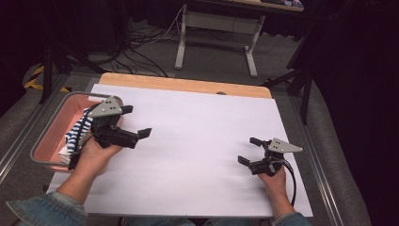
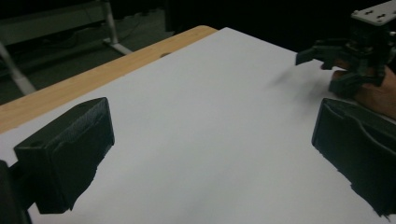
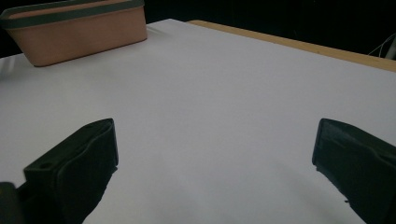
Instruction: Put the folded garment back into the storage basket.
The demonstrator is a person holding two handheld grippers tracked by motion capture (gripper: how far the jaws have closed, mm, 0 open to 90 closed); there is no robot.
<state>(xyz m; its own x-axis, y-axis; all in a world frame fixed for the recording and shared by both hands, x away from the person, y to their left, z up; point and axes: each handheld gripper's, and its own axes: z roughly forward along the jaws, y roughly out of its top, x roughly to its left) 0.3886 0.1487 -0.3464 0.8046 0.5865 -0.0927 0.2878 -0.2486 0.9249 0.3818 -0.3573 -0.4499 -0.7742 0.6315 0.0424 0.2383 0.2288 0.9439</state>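
Both sets of fingers stand wide apart and hold nothing: the left gripper hovers just beside the pink bin, the right gripper well apart over the bare white surface. The striped cloth, seemingly a sock, lies in the bin behind the left hand. Reaching back blind, the fingers could catch the rim or pinch only a loose fold.

A basket sits at the table's nine o'clock edge; a striped cloth lies in it.
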